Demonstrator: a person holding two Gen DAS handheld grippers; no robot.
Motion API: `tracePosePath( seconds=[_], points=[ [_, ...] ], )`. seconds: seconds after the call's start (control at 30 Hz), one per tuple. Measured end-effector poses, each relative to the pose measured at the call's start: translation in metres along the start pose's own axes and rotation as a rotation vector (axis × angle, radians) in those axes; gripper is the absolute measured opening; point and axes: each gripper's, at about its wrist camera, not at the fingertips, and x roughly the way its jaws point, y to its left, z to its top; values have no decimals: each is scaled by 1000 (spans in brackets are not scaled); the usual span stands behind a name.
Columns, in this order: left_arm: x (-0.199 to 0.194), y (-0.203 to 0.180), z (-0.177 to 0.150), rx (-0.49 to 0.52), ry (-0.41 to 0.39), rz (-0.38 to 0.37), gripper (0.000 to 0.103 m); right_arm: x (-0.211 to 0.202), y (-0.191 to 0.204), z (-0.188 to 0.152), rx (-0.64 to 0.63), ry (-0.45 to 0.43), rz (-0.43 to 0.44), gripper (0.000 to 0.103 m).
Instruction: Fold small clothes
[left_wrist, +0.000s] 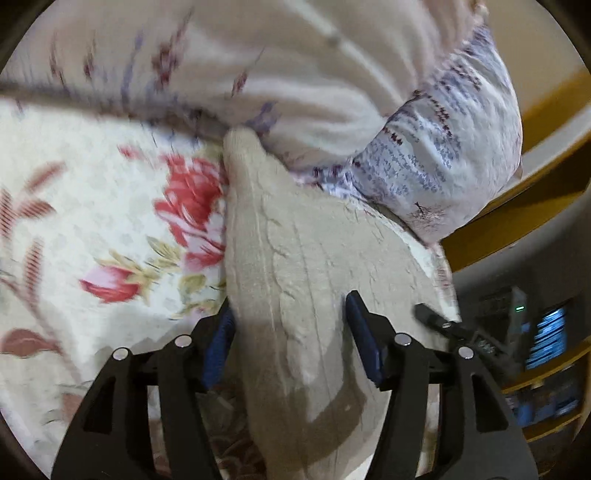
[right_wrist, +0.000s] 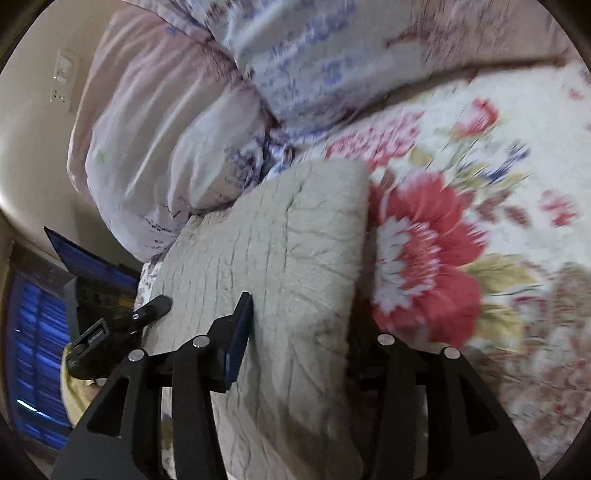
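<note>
- A beige cable-knit garment (left_wrist: 295, 280) is seen on a floral bedspread (left_wrist: 92, 221), lying as a thick, narrow slab, so it is judged to be already folded at least once.
- In the right wrist view the same knit (right_wrist: 288, 258) is shown with one squared far edge, next to a large red flower printed on the bedspread (right_wrist: 517, 184).
- The left gripper (left_wrist: 291, 332) is set astride the near end of the knit, one blue pad on each side; the jaws stand apart at the cloth's width, and a firm pinch cannot be confirmed.
- The right gripper (right_wrist: 299, 332) is likewise placed over the knit; its left pad rests on the cloth, while its right finger is hidden below the edge, so its state cannot be told.
- Rumpled lilac-printed bedding (right_wrist: 166, 140) is piled just beyond the knit.
- The step in hand is judged to be a fold being made or carried over, given the motion blur.
- Next, both near corners would need to be held evenly and laid flush with the far edge.
</note>
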Motion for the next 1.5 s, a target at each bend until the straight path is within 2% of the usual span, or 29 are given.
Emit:
tracePosePath(
  seconds=[0.13, 0.17, 0.27, 0.37, 0.6, 0.77, 1.03, 1.23, 1.33, 1.4, 1.5],
  points=[
    [-32, -21, -16, 158, -157, 82, 61, -36, 11, -5, -93, -181, -118, 45],
    [-38, -29, -21, 198, -185, 88, 62, -39, 17, -6, -128, -195, -120, 45],
    [-46, -56, -39, 332, -203, 74, 68, -37, 42, -19, -265, -174, -91, 41],
    [-35, -71, -50, 407, -153, 80, 69, -26, 57, -29, -358, -127, -118, 41],
    [-11, -74, -59, 469, -108, 164, 70, -12, 48, -38, -383, -48, -219, 40],
    [-1, -75, -66, 505, -92, 207, 70, -1, 50, -43, -429, -33, -275, 40],
    [4, -72, -67, 514, -95, 215, 72, 0, 44, -37, -417, -25, -264, 41],
    [-24, -68, -81, 506, -152, 241, 75, -33, 47, -56, -421, -77, -242, 41],
    [-33, -57, -89, 499, -168, 300, 76, -40, 44, -68, -435, -75, -273, 41],
    [-28, -51, -92, 504, -140, 357, 77, -34, 41, -73, -448, -48, -328, 41],
    [-17, -48, -94, 503, -97, 389, 78, -23, 38, -74, -433, -24, -360, 41]
  ],
)
